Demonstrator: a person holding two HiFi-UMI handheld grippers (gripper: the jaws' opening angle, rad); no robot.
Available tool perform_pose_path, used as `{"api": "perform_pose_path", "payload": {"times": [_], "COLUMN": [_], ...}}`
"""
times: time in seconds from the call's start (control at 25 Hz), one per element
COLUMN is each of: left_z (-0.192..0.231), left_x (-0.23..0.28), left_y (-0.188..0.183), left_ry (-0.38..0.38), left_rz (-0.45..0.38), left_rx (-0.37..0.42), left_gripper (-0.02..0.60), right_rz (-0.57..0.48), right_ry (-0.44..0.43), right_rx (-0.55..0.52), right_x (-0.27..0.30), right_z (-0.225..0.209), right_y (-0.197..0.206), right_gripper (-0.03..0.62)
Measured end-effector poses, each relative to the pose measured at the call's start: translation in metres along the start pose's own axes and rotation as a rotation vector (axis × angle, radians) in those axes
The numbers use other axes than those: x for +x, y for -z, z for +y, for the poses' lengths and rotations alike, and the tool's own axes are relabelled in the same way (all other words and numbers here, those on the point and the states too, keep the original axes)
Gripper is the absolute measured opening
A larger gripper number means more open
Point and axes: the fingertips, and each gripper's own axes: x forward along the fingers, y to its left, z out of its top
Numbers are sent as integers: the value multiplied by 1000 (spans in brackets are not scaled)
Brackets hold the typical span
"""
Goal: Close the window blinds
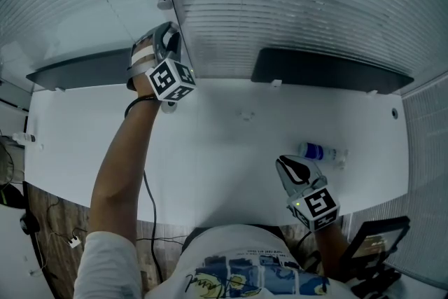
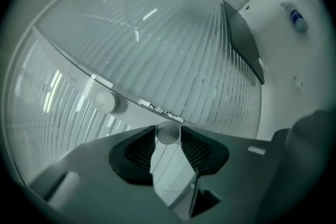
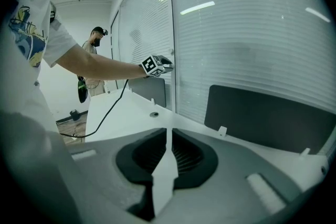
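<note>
Slatted blinds (image 1: 294,3) (image 2: 157,44) (image 3: 252,34) fill the window behind the white desk. My left gripper (image 1: 170,35) (image 2: 168,136) (image 3: 167,64) is raised to the vertical window frame, with its jaws closed on a small round white knob (image 2: 168,134). A second round knob (image 2: 105,101) (image 1: 164,3) sits further along the same frame. In the head view the held knob is hidden by the gripper. My right gripper (image 1: 289,166) (image 3: 168,134) rests low over the desk's near right side, its jaws together and holding nothing.
The white desk (image 1: 210,150) carries two dark upright panels (image 1: 325,70) (image 1: 77,70) at the window and a water bottle (image 1: 322,152) (image 2: 297,18) near my right gripper. A black device (image 1: 378,241) is at lower right. Another person (image 3: 94,60) stands far left.
</note>
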Motion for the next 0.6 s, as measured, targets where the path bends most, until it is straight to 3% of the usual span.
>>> {"api": "perform_pose_path", "payload": {"times": [0.16,0.28,0.44,0.6], "left_z": [0,0,2,5], "left_x": [2,2,1,0], "left_y": [-2,-2,-2,-1], "left_ry": [-18,-17,5,37], "left_rz": [8,4,-8,-6], "left_rx": [55,35,-95,-319], "left_gripper": [137,133,132,132], "right_rz": [3,2,8,8], "right_ry": [4,4,7,3], "right_rx": [-2,0,-2,-6], "right_x": [-1,-1,-1,0], "right_z": [-1,-2,-1,0], "right_y": [0,0,-2,-4], "right_gripper": [21,21,21,21]}}
